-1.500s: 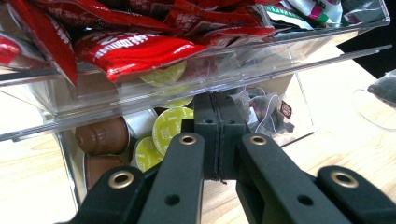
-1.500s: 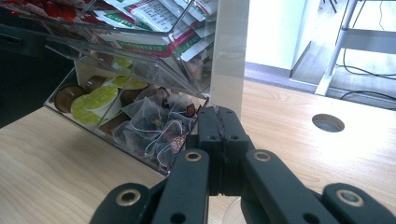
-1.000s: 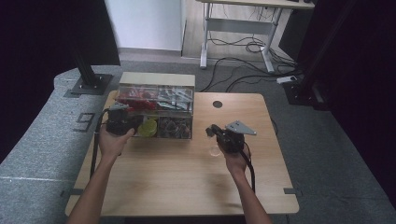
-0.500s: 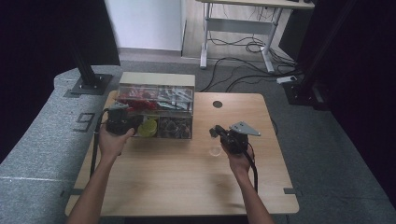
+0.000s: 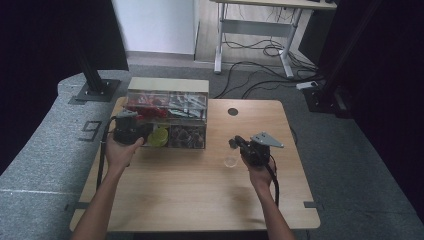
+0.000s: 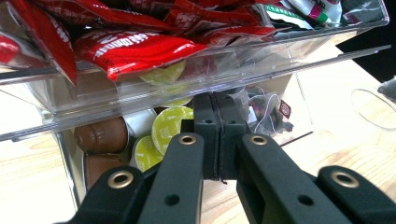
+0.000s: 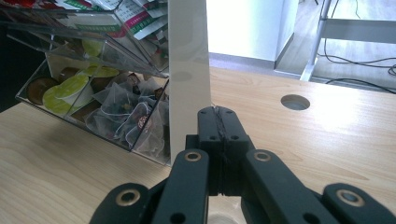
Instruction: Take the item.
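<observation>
From above, the left gripper (image 5: pixel 131 131) sits at the clear organizer (image 5: pixel 167 119), the right gripper (image 5: pixel 254 148) beside a small glass (image 5: pixel 231 161). In the left gripper view, jaws pressed together face green pods (image 6: pixel 169 126) in the lower bin. In the right gripper view, jaws pressed together, empty, near the tea bags (image 7: pixel 130 119).

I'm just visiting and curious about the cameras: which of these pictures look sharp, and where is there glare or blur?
High view: dim and soft, dark at both sides. Left gripper view: sharp, with glare streaks on the clear organizer. Right gripper view: bright window washes out the background; the left tongs and right tongs stay crisp.
</observation>
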